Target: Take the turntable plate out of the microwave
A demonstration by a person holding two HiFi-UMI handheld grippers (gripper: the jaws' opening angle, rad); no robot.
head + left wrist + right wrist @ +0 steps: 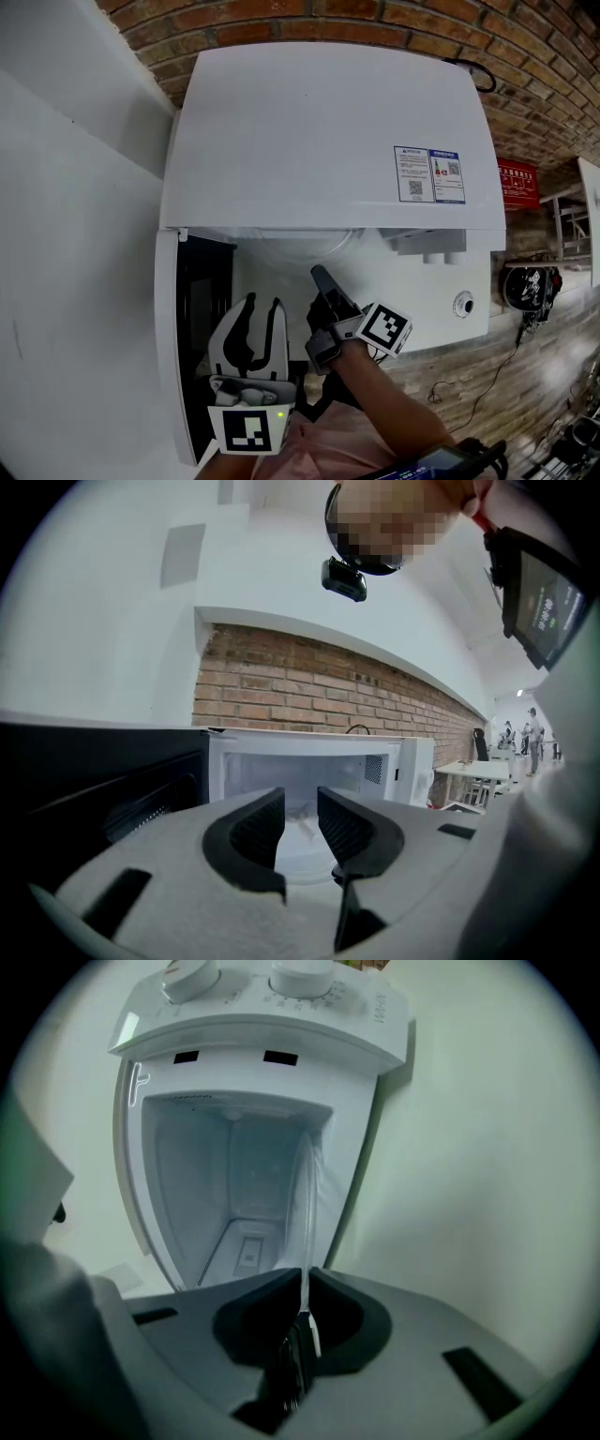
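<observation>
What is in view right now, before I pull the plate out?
microwave: one, white, standing open
door: one, dark inside, swung out to the left
turntable plate: one, clear glass, in the cavity
labels: two, white and blue, on the microwave's top
brick wall: one, red-brown, behind the microwave
sign: one, red, on the brick wall, right
left gripper: one, white with black pads, jaws apart, empty, before the opening
right gripper: one, dark, shut on the turntable plate's rim
</observation>
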